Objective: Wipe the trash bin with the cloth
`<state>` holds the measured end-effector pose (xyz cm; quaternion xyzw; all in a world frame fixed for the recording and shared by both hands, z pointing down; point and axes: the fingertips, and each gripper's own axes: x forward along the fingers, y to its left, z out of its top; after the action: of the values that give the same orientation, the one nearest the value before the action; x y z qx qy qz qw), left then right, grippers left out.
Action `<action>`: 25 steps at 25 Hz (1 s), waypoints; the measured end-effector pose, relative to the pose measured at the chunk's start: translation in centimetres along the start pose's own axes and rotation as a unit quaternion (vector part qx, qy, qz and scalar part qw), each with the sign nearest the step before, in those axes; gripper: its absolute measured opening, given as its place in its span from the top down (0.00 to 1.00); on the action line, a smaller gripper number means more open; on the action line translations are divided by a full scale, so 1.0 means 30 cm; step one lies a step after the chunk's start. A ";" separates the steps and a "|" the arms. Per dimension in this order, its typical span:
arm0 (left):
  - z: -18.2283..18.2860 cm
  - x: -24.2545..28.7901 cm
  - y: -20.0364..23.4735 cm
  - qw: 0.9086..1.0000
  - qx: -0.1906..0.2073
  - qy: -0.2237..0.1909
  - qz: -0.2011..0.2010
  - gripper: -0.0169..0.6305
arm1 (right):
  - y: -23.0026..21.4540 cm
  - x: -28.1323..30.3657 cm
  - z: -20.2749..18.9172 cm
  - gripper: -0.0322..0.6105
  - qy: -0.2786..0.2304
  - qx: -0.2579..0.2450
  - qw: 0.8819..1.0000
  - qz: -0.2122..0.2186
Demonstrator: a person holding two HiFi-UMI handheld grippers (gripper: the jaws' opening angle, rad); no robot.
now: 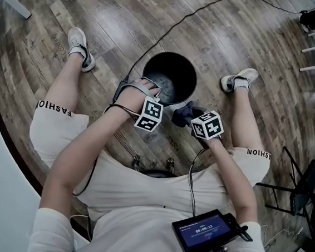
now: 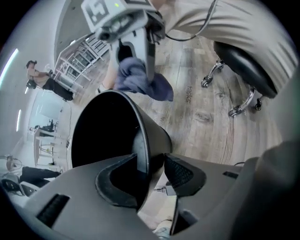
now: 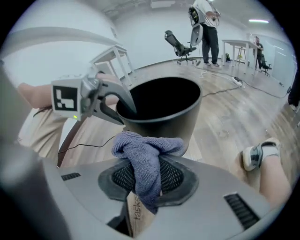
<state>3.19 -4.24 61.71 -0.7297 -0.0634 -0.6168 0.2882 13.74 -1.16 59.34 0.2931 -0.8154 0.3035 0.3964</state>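
One black trash bin point(image 1: 171, 76) is seen standing upright on the wooden floor point(image 1: 101, 21), mouth upward, between the feet of a person seated on a castored stool point(image 2: 243, 65). Its long axis is judged to run straight up from the floor, so the outer wall is offered as a curved vertical face.

The bin's near rim is straddled by the left tool point(image 2: 157, 166). One jaw is lowered inside the bin and the other is kept outside, with the wall between them. A strip of floor can be seen between the wall and the outer pad, so this tool is read as parted and not clamped.

A blue-grey cloth point(image 3: 140, 145) is pinched firmly in the right tool point(image 3: 146, 176), bunched above the pads with a tail hanging below them. From this tool the bin lies directly ahead and slightly lower, its outer wall just beyond the cloth. Whether cloth and wall touch cannot be told.

The left hand is the nearer to the bin. The wiping stroke is judged to depend on the cloth being pressed forward onto that near-right outer face while the rim is steadied.
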 end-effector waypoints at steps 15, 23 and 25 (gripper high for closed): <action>0.087 0.016 -0.031 0.998 0.069 0.010 0.011 0.80 | -0.042 0.175 -0.016 0.79 0.059 -0.036 0.998 -0.009; 0.092 0.023 -0.032 0.998 0.070 0.008 0.002 0.81 | -0.198 0.503 -0.218 0.79 0.100 -0.032 0.994 -0.034; 0.097 0.025 -0.029 0.998 0.068 0.006 0.000 0.81 | -0.225 0.564 -0.252 0.79 0.088 -0.013 0.995 -0.046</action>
<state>5.49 -2.26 62.51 -0.7043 -0.1034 -0.6156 0.3380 13.44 -4.03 78.86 0.2970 -0.7671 0.2988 0.4837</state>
